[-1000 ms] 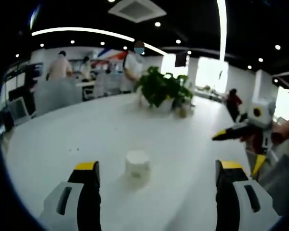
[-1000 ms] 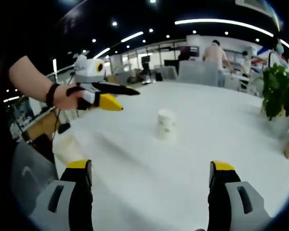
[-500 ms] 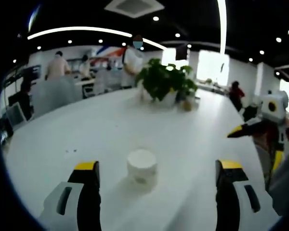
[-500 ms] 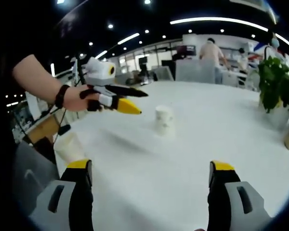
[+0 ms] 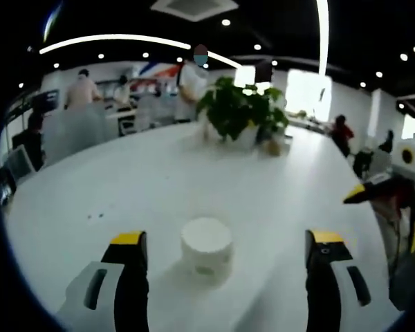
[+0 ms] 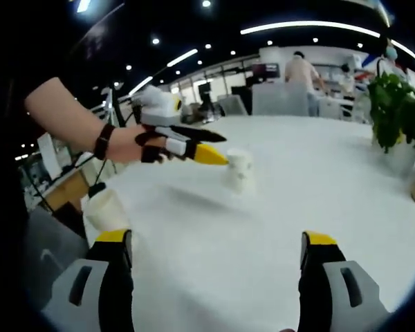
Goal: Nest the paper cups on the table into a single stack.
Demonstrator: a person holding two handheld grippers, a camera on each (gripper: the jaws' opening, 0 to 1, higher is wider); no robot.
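Now Closing on the Upturned Cup

Approaching a white paper cup (image 5: 206, 247) with the left gripper (image 5: 221, 242), fingers spread wide, one to each side and neither touching it. Standing upside down on the white tabletop (image 5: 145, 180), flat base uppermost, rolled rim down; seen again in the right gripper view (image 6: 239, 170), with the left gripper (image 6: 209, 145) arriving from the left, a yellow-tipped finger (image 6: 211, 155) just beside it. Probably lined up this way so that both fingers can pinch the tapered wall from the sides; judged a reach not yet turned into a grasp.

Holding back with the right gripper (image 6: 214, 242), fingers likewise wide and bare of any load, low over the near part of the tabletop. Resting at the left edge, near the tabletop's rim, a second pale cup (image 6: 105, 209), also apparently inverted, though too blurred to be sure. Likely waiting there as the next piece of the stack.

Thin, light, matte paper on both cups, slightly conical, easy to crush under a hard squeeze and easy to tip. Smooth, glossy tabletop, so a nudged cup could slide. Hard black fingers with yellow caps, grey housings behind. Leafy potted plant (image 5: 241, 119) at the far side, well apart from the work.
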